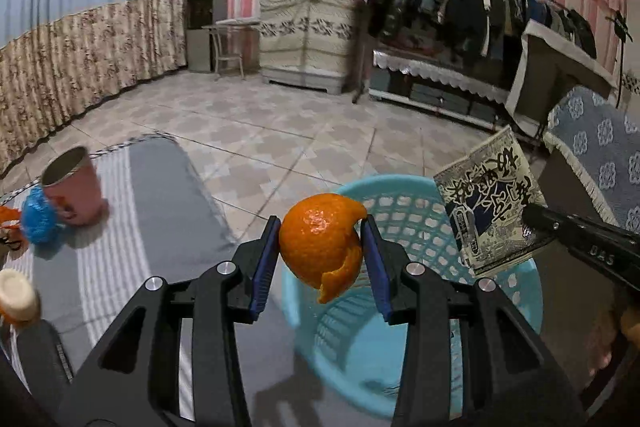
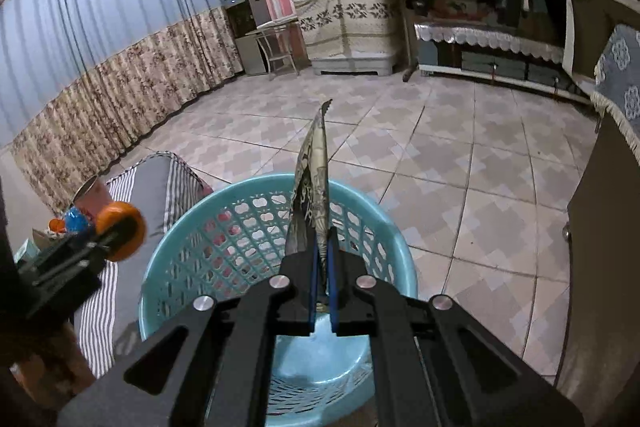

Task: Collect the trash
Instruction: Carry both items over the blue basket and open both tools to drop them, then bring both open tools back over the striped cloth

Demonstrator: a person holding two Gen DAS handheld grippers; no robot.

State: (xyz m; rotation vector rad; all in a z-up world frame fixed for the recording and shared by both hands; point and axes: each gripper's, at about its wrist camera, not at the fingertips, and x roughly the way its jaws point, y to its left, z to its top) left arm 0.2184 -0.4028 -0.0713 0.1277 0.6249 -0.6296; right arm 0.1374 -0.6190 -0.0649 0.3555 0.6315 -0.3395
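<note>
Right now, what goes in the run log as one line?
left gripper: shut on orange peel | right gripper: shut on snack wrapper | both above blue basket | nothing released yet

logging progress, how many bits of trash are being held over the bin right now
2: an orange peel in the left gripper and a printed snack wrapper in the right gripper, both above the blue basket.

A pink cup (image 1: 74,187) stands on the striped grey cloth (image 1: 156,195), clothes rack (image 1: 480,3) beyond.
</note>
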